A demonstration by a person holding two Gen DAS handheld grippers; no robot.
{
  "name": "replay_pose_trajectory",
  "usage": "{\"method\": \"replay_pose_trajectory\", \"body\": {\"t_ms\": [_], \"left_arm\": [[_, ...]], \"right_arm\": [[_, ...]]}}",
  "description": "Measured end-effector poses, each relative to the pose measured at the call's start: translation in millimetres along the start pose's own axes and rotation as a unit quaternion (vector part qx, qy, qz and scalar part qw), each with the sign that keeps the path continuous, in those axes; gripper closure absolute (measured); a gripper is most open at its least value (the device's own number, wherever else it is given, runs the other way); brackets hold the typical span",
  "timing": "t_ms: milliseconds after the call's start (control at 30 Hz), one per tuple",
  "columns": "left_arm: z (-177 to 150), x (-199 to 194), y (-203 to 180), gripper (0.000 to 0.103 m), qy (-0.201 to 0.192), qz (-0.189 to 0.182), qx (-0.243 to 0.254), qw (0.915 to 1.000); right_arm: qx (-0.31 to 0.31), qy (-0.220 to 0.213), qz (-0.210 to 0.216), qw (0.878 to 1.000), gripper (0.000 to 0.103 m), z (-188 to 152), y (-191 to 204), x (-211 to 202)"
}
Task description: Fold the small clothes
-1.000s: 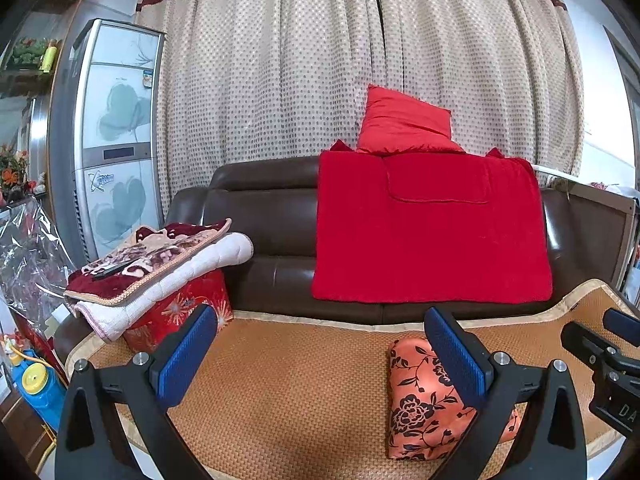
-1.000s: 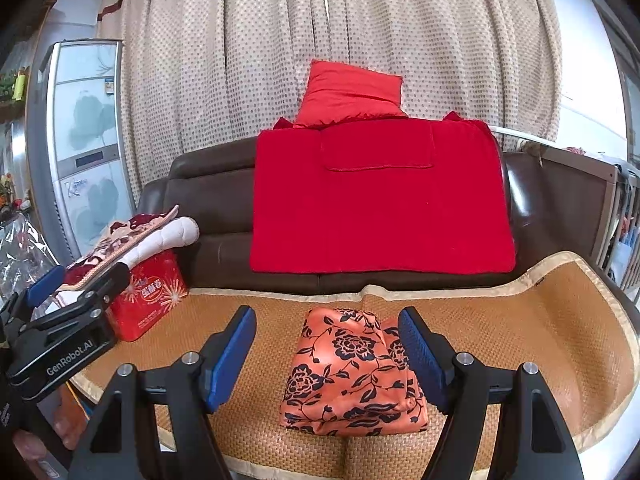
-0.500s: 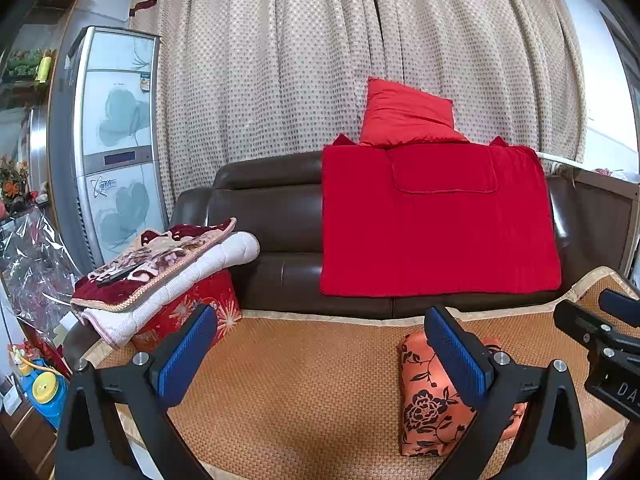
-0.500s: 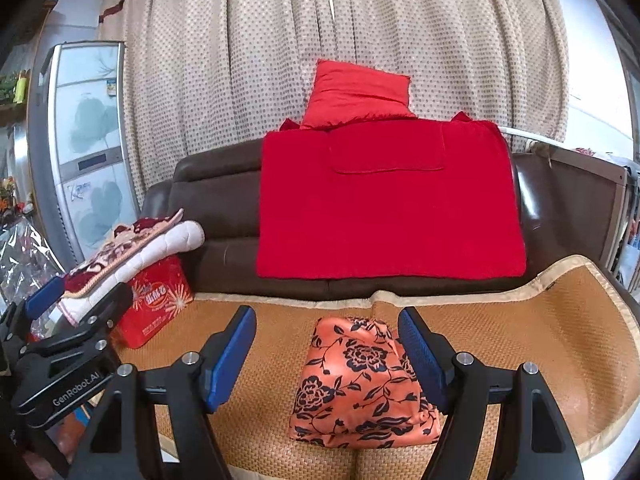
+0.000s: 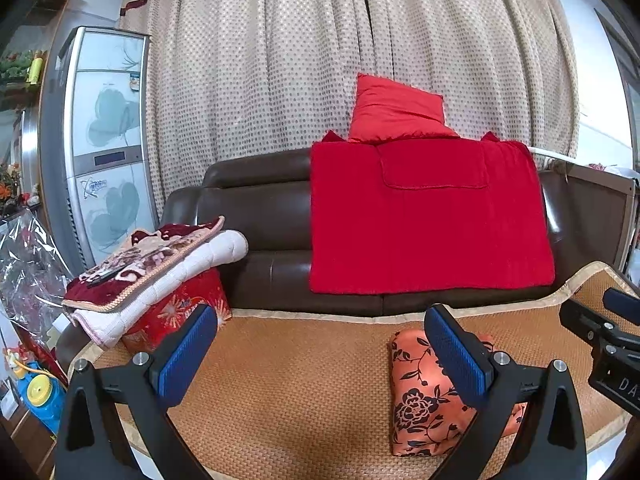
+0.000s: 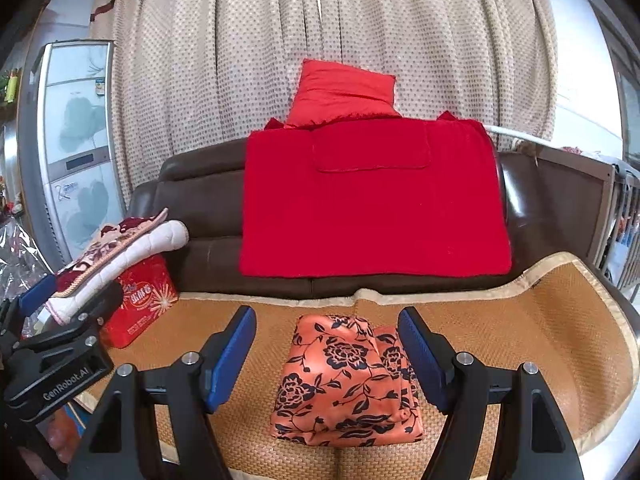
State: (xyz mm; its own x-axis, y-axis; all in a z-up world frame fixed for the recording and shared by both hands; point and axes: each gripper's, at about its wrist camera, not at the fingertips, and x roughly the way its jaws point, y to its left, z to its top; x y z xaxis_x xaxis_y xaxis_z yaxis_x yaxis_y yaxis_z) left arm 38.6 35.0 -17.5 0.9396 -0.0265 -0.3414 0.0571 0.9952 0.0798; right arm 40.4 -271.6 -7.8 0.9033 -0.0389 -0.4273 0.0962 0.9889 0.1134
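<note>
A folded orange garment with black flowers (image 6: pixel 344 380) lies on the woven mat (image 6: pixel 520 344) on the sofa seat. In the left wrist view it (image 5: pixel 424 396) shows behind the right finger. My right gripper (image 6: pixel 328 344) is open and empty, held above and in front of the garment, apart from it. My left gripper (image 5: pixel 320 344) is open and empty, over bare mat (image 5: pixel 300 380) to the left of the garment. Each gripper shows at the edge of the other's view.
A red blanket (image 6: pixel 372 200) and red pillow (image 6: pixel 344 96) hang over the brown sofa back (image 6: pixel 200 208). A red box (image 6: pixel 140 304) topped with folded quilts (image 6: pixel 120 248) stands at the seat's left end. A fridge (image 5: pixel 104 140) and curtain are behind.
Both grippers have drawn back and lifted slightly, so the folded garment sits lower and a little farther away in both views. Both stayed open.
</note>
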Motion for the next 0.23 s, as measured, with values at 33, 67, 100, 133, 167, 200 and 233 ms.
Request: {"method": "replay_pose_trajectory", "body": {"t_ms": [33, 67, 100, 133, 167, 200, 233], "left_arm": [[-0.5, 3.8, -0.2, 0.0, 0.003, -0.001, -0.001, 1.0], [-1.1, 10.5, -0.2, 0.0, 0.007, -0.007, -0.003, 0.9999], [-1.4, 15.0, -0.4, 0.0, 0.008, -0.011, -0.003, 0.9999], [-2.2, 24.4, 0.2, 0.0, 0.01, -0.017, -0.004, 0.9998], [-3.3, 33.5, 1.3, 0.0, 0.012, -0.023, -0.006, 0.9997], [-5.0, 51.6, 4.7, 0.0, 0.018, -0.037, -0.012, 0.9991], [-7.5, 70.2, 8.8, 0.0, 0.028, -0.051, -0.015, 0.9982]], "right_arm": [[0.001, 0.004, -0.001, 1.0, 0.027, -1.0, -1.9, 3.8], [0.002, 0.007, -0.003, 1.0, 0.027, -2.3, -4.2, 8.1], [0.001, 0.01, -0.004, 1.0, 0.027, -3.2, -6.6, 12.5], [-0.001, 0.013, -0.004, 1.0, 0.027, -3.8, -11.2, 19.4], [-0.002, 0.014, -0.002, 1.0, 0.027, -4.0, -15.2, 24.6], [-0.001, 0.016, -0.001, 1.0, 0.026, -4.1, -24.8, 35.6], [0.001, 0.02, -0.004, 1.0, 0.024, -4.8, -33.0, 44.9]]}}
